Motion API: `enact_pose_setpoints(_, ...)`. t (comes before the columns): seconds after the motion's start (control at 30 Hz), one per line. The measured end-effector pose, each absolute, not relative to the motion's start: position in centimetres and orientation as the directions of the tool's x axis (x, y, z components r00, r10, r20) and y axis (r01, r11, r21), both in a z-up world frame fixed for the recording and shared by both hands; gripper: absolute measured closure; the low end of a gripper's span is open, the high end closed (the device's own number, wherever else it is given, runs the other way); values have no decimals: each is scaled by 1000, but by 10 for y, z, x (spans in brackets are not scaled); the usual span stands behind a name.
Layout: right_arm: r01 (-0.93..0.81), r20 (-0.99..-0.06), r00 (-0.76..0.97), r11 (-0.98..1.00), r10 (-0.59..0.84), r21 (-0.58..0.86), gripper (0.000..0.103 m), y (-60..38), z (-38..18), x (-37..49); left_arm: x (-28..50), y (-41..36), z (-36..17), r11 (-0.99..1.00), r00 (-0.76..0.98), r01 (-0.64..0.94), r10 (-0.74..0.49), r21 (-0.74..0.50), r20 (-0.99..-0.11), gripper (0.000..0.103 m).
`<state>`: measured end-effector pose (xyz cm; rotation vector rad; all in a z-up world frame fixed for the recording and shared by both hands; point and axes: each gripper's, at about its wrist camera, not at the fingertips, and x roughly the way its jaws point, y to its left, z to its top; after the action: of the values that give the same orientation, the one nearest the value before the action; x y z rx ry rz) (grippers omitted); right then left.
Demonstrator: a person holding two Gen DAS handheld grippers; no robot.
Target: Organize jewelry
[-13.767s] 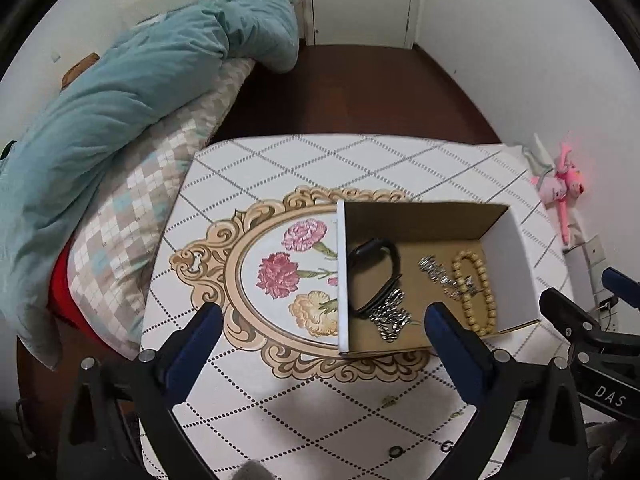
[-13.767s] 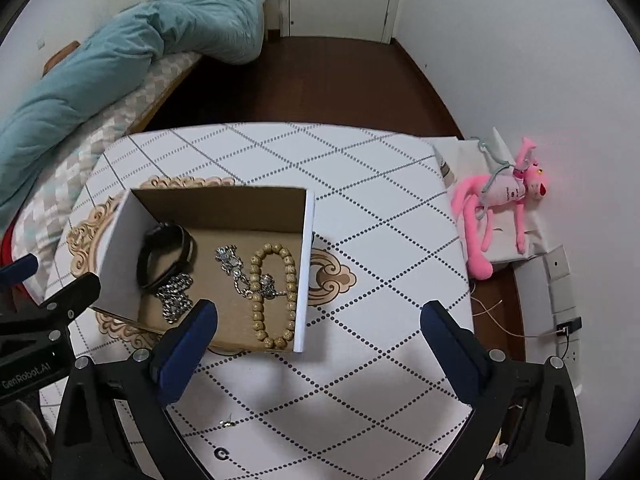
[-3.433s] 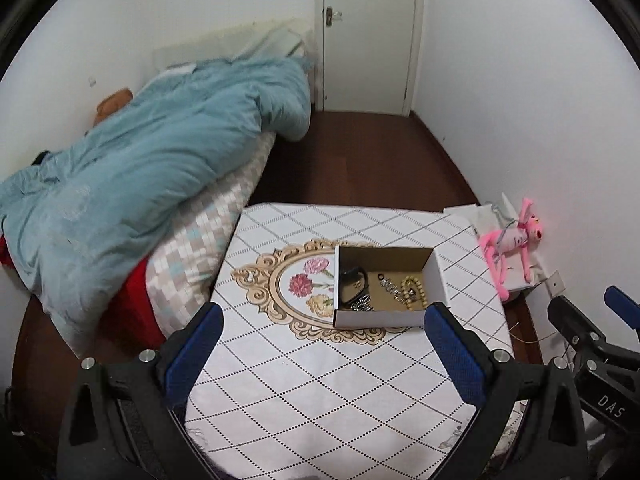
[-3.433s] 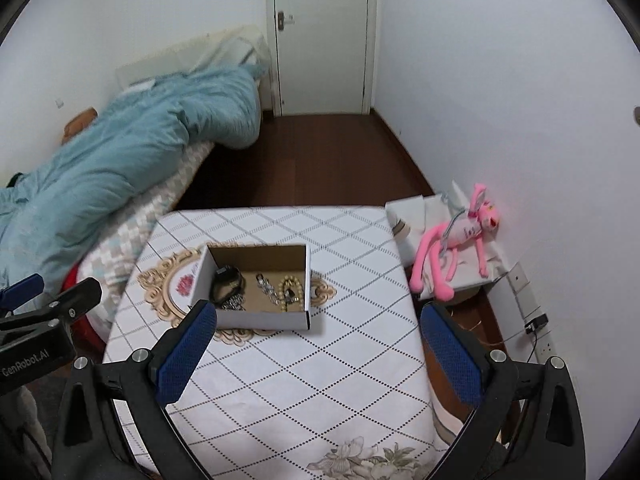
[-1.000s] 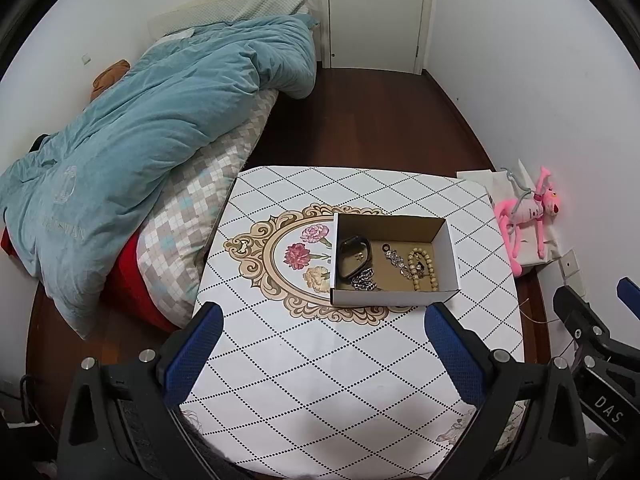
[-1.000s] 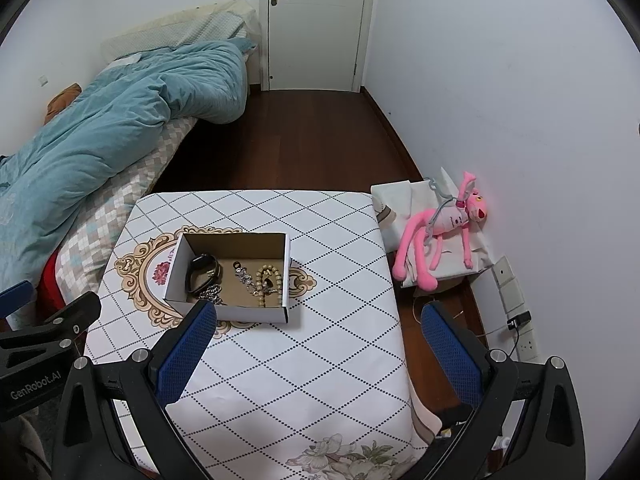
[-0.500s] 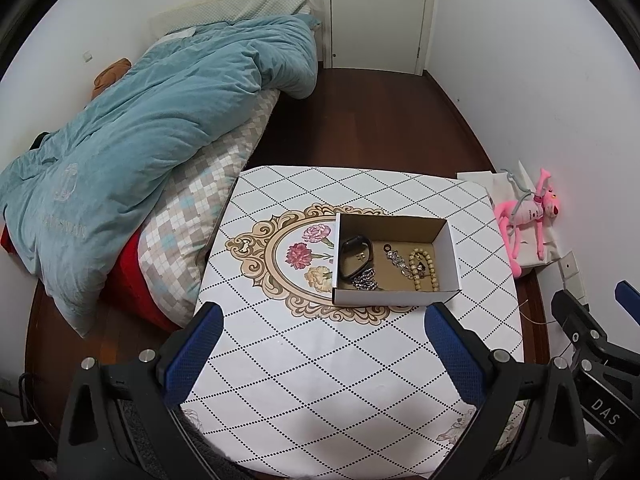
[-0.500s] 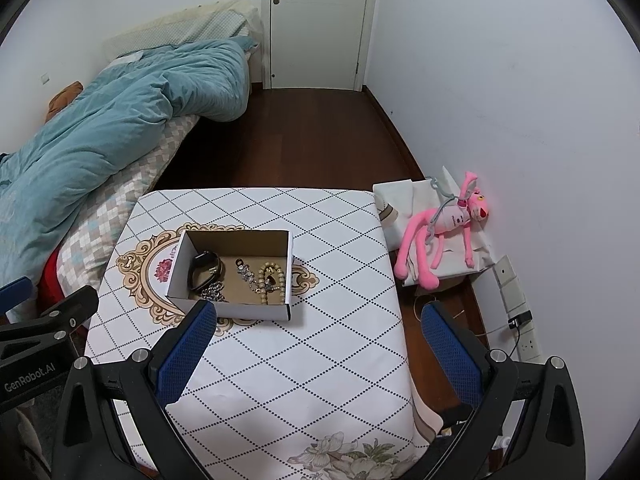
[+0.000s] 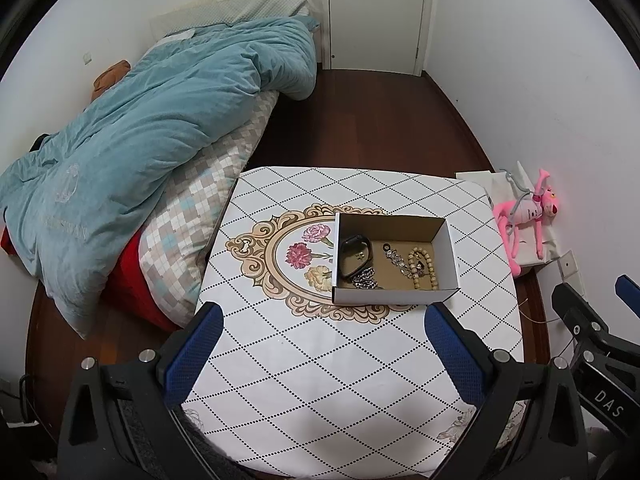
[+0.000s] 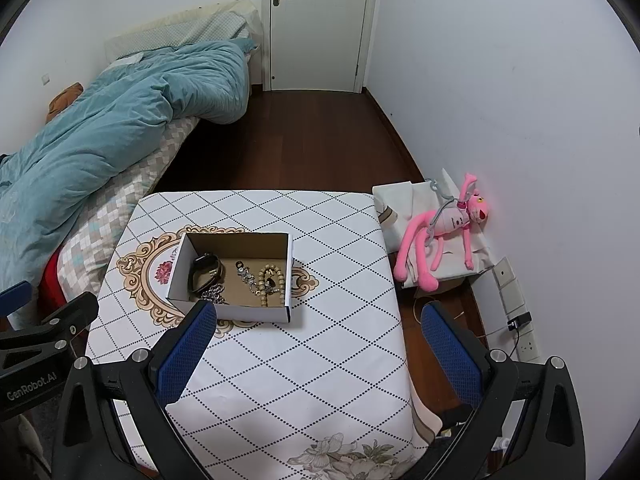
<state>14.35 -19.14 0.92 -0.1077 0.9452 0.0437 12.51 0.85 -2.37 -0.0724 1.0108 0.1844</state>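
A shallow cardboard box (image 9: 394, 264) with white outer walls sits on the table (image 9: 320, 360), overlapping the right part of the ornate floral medallion (image 9: 296, 256) printed on the diamond-patterned tablecloth, and it holds all the jewelry: a black band (image 9: 355, 254) curls against the left wall, a silver chain (image 9: 365, 281) lies bunched just in front of it at the near-left corner, a small dark ring (image 9: 386, 247) rests near the middle, a metallic link bracelet (image 9: 397, 259) runs beside it, and a wooden bead bracelet (image 9: 423, 269) lies toward the right wall, touching the link bracelet. The left gripper (image 9: 320, 356) hangs above the near part of the table, well apart from the box, its blue-padded fingers (image 9: 452, 356) spread wide and holding nothing. The right gripper (image 10: 314, 354) is likewise raised over the near right side of the table, fingers (image 10: 184, 352) spread wide and empty. Beside the table on the right, a pink plush toy (image 10: 444, 228) lies on a white surface against the wall. A bed with a teal duvet (image 9: 132, 160) stands to the left, and a white door (image 10: 320, 24) is closed at the far end of the dark wooden floor (image 10: 288, 140)
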Motion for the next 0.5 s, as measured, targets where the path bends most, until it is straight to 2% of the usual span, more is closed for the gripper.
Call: enact_pose_setpoints(0.5,-86,-810,587,994,-7,-71,0,-193,11,144,124,5,-21,984,522,-179,118,27,-845,0)
